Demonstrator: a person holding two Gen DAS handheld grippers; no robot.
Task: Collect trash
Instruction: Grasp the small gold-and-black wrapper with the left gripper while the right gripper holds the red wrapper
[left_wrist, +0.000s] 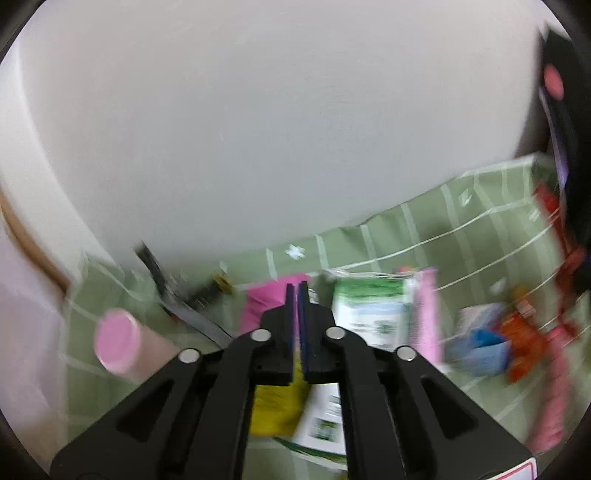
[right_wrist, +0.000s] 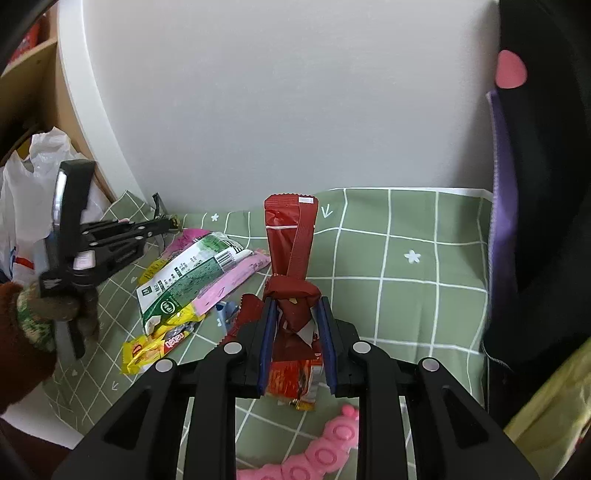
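So the right tool (right_wrist: 297, 306) is clenched on a knotted red wrapper (right_wrist: 291, 258), which sticks up between its blue pads, lifted a bit off the green checked desk (right_wrist: 424, 295). Looks to me like the carry step: one piece of trash grabbed, not yet dropped anywhere.

The left tool (left_wrist: 297, 291) has its pads nearly pressed together with nothing visible between them, so closed and empty as far as I can tell (its view is pretty blurry). It hovers over the wrapper pile (right_wrist: 188, 280), off to the left of the right tool.

Behind the left tool there's a white plastic bag (right_wrist: 22, 192). My guess is the next move is swinging the red wrapper over there and letting go inside it.
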